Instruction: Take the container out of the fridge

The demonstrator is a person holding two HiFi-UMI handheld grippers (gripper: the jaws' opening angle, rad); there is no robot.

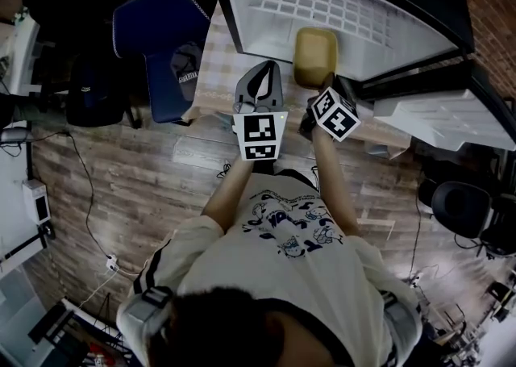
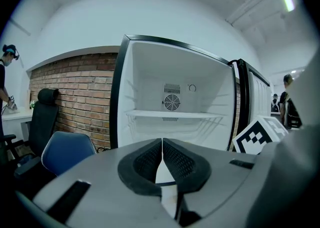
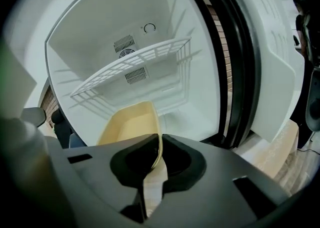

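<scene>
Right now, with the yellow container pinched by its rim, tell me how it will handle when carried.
The container looks empty and thin-walled, so probably light. The right gripper clamps only one rim edge, so it may tilt or swing. Its smooth wall could slip.

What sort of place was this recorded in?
Probably an office or lab workspace rather than a home kitchen: a brick wall, a blue office chair, and a small fridge standing open.

Open fridge (image 2: 145,81), wire shelf (image 3: 135,66) across middle
</scene>
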